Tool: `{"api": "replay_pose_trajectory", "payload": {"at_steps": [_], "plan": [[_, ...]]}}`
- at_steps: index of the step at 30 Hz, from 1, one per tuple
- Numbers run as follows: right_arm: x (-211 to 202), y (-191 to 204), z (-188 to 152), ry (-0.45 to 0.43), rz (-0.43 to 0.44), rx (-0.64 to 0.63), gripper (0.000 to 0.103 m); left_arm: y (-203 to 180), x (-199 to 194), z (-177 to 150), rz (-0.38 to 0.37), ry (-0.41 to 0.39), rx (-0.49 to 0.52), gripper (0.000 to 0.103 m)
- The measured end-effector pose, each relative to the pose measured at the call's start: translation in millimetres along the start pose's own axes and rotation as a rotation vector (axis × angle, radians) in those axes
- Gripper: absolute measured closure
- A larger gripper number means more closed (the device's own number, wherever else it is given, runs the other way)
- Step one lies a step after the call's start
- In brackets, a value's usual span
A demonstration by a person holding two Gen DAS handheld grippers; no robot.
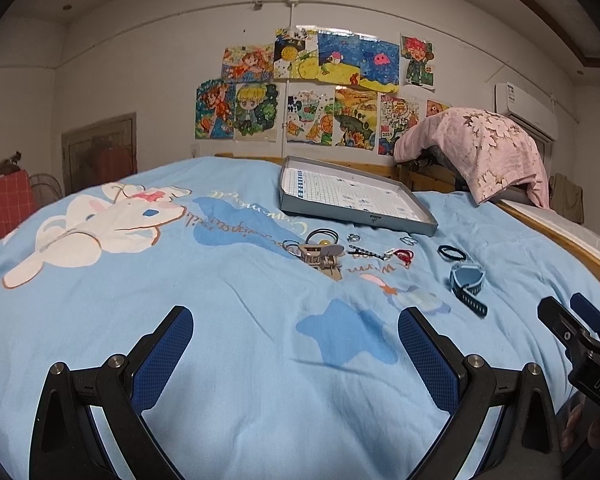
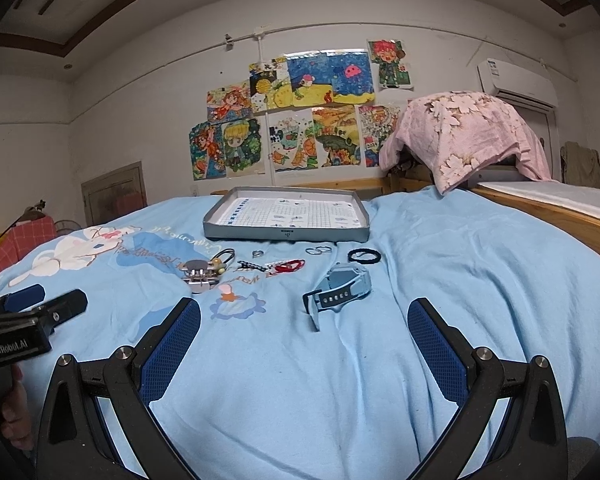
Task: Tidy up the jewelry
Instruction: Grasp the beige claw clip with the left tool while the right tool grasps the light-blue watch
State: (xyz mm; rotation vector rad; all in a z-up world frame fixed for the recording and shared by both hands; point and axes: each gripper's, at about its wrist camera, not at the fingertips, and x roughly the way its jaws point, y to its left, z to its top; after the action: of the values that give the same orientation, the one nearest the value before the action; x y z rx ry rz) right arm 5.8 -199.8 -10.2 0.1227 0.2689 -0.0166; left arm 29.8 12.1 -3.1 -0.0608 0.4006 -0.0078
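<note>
Both grippers are held released above the blue bedsheet (image 2: 460, 264): left gripper (image 1: 295, 344), right gripper (image 2: 304, 340). Jewelry is spread near the grey tray (image 2: 287, 234): watch (image 2: 342, 286), black hair tie (image 2: 364, 256), rings (image 2: 318, 251)

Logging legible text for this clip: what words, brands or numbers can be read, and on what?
"DAS": right gripper body, seen from the left wrist view.
"GenRobot.AI": left gripper body, seen from the right wrist view.
Cursive lettering on the blue bedsheet: upside down, not readable.
Print inside the grey tray and on the air conditioner: too small.
</note>
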Motion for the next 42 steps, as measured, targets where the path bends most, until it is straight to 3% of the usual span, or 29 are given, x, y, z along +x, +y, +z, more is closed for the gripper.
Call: {"api": "replay_pose_trajectory", "payload": {"at_steps": [10, 14, 22, 26, 30, 37, 40, 42], "plan": [[51, -23, 41, 0.046, -0.010, -0.039, 0.001, 7, 77, 38, -0.056, 0.079, -0.050, 0.000], [83, -28, 52, 0.093, -0.023, 0.002, 0.001, 3, 114, 50, -0.091, 0.096, -0.084, 0.000], [137, -33, 37, 0.208, -0.023, 0.078, 0.003, -16, 174, 57, -0.100, 0.157, 0.007, 0.001], [157, -36, 26, 0.288, -0.034, 0.121, 0.025, -19, 195, 56, -0.108, 0.203, 0.035, 0.016], [174, -45, 14, 0.358, -0.035, 0.192, 0.028, -22, 214, 50, -0.099, 0.249, 0.057, 0.024], [191, -34, 7, 0.380, -0.042, 0.172, 0.031, -21, 223, 33, -0.092, 0.238, 0.064, 0.025], [195, -30, 6, 0.377, -0.046, 0.154, 0.035, -21, 223, 30, -0.087, 0.225, 0.070, 0.033], [198, -28, 6, 0.381, -0.048, 0.145, 0.039, -21, 223, 29, -0.083, 0.221, 0.072, 0.045]]}}
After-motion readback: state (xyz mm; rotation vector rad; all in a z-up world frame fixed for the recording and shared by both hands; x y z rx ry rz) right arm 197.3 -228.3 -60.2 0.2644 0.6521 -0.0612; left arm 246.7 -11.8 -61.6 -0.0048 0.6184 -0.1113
